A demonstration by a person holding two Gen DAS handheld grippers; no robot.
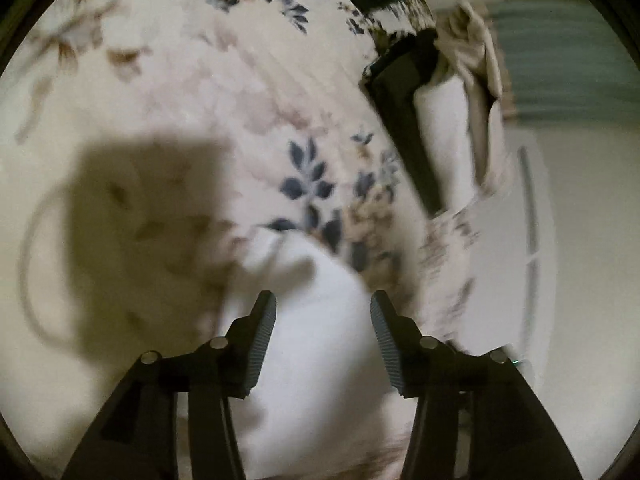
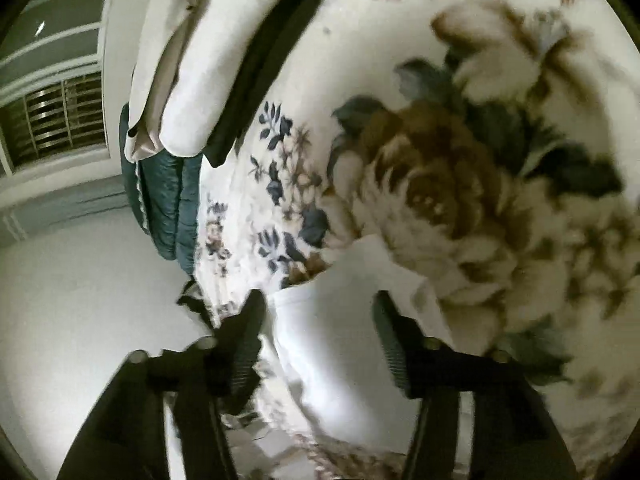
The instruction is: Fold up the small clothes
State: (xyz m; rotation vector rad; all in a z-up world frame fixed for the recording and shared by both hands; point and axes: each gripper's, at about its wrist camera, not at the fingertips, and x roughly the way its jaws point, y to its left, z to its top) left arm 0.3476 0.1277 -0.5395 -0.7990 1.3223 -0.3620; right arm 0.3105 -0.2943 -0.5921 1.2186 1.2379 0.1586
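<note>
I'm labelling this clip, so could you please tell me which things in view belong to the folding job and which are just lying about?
Job in hand:
- white garment
- left gripper, open
- right gripper, open
- folded stack

Lying about:
- floral bedspread
- teal pillows
- window blinds

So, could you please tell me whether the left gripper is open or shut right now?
Open. The left gripper shows a wide gap between its fingers, with the white garment lying on the floral bedspread visible between them, ungripped.

Floral bedspread (image 1: 180, 80) lies open ahead; folded clothes stack (image 1: 448, 112) blocks its far edge.
</note>
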